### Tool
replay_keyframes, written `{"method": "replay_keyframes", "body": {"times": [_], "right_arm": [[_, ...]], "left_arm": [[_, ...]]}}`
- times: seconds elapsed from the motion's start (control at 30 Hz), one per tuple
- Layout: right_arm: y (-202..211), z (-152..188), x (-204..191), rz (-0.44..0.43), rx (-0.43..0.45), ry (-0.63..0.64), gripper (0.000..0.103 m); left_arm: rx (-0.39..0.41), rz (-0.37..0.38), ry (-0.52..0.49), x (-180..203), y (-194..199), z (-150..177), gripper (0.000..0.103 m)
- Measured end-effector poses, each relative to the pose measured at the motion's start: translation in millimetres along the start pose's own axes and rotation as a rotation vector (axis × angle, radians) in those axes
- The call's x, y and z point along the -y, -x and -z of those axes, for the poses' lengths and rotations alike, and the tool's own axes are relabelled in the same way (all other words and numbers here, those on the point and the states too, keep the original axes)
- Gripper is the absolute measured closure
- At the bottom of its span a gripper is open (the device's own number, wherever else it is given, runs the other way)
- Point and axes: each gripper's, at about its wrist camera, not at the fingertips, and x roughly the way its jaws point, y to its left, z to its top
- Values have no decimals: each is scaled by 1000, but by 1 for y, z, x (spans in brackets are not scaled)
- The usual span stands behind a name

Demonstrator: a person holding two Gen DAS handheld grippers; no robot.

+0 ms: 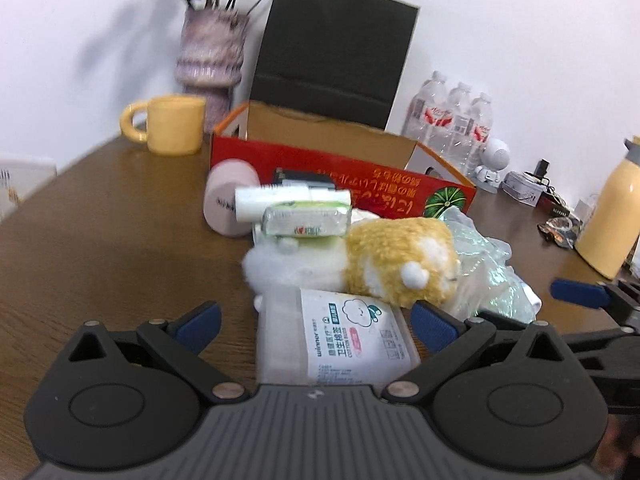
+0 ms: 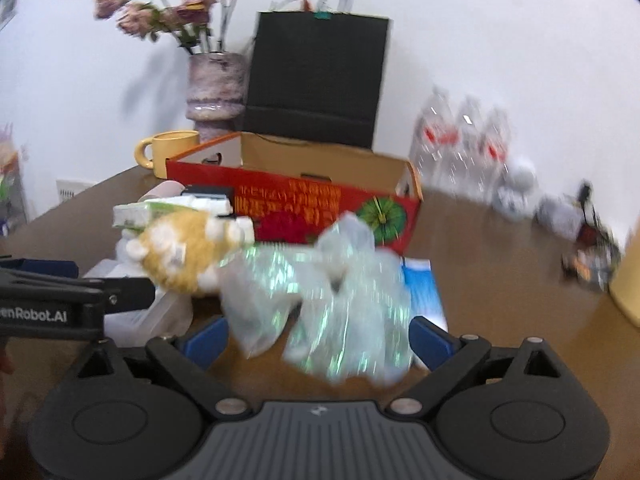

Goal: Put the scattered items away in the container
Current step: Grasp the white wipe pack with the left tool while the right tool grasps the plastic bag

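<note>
Two tongs, both spread wide. Left tongs (image 1: 316, 328) straddle the cotton-swab box (image 1: 340, 340) on the table (image 1: 100, 220); right tongs (image 2: 318, 338) flank the crinkled plastic bag (image 2: 320, 300). Plush toy (image 1: 400, 260) lies between, cardboard box (image 1: 340, 168) just behind the pile.

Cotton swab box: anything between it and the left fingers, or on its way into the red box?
Nothing visible lies between the open left gripper and the swab box; it sits between the fingers. Toward the red box, the plush toy, tissue pack and other items are piled in the path.
</note>
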Motion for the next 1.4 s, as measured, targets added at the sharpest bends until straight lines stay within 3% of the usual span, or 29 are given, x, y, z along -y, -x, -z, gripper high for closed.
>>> {"method": "replay_keyframes", "body": {"times": [0.07, 0.17, 0.23, 0.27, 0.4, 0.57, 0.67, 0.73, 0.83, 1.0, 1.03, 1.07, 1.17, 1.23, 1.3, 1.4], "right_arm": [[-13, -4, 2, -6, -8, 34, 17], [-16, -1, 4, -19, -29, 19, 48], [-17, 1, 5, -27, -44, 9, 83], [-18, 2, 5, -32, -51, 4, 87], [-17, 8, 7, -49, -78, -16, 92], [35, 38, 3, -96, -116, -10, 90], [62, 52, 1, -173, -141, -1, 73], [75, 49, 1, -214, -122, -10, 53], [89, 38, -2, -204, -55, 19, 22], [84, 34, -3, -226, -57, 18, 20], [77, 35, -4, -233, -71, 5, 22], [68, 37, -6, -230, -88, -6, 24], [45, 44, -13, -181, -145, -17, 55], [42, 50, -13, -193, -132, -46, 76], [45, 50, -11, -207, -127, -66, 90], [61, 42, -9, -218, -103, -71, 94]], "left_arm": [[-30, 12, 8, -1, -8, 1, 0], [-54, 16, -12, 1, -12, 6, 0], [-47, 7, -38, 3, -11, 9, 7], [-38, 7, -46, 4, -9, 10, 13], [-20, 3, -76, 3, 8, 19, 16], [-40, 51, -104, -3, 48, 38, 17], [-63, 92, -145, -1, 63, 46, 17], [-35, 77, -158, 4, 68, 49, 16], [-31, 45, -180, 10, 70, 49, 10], [-55, 39, -187, 10, 70, 56, 6], [-65, 30, -194, 11, 67, 58, 7], [-70, 26, -205, 13, 65, 59, 16], [-51, 34, -238, 16, 63, 64, 19], [-50, 37, -254, 18, 64, 65, 19], [-41, 39, -251, 20, 69, 63, 20], [26, 81, -247, 26, 93, 47, 20]]}}
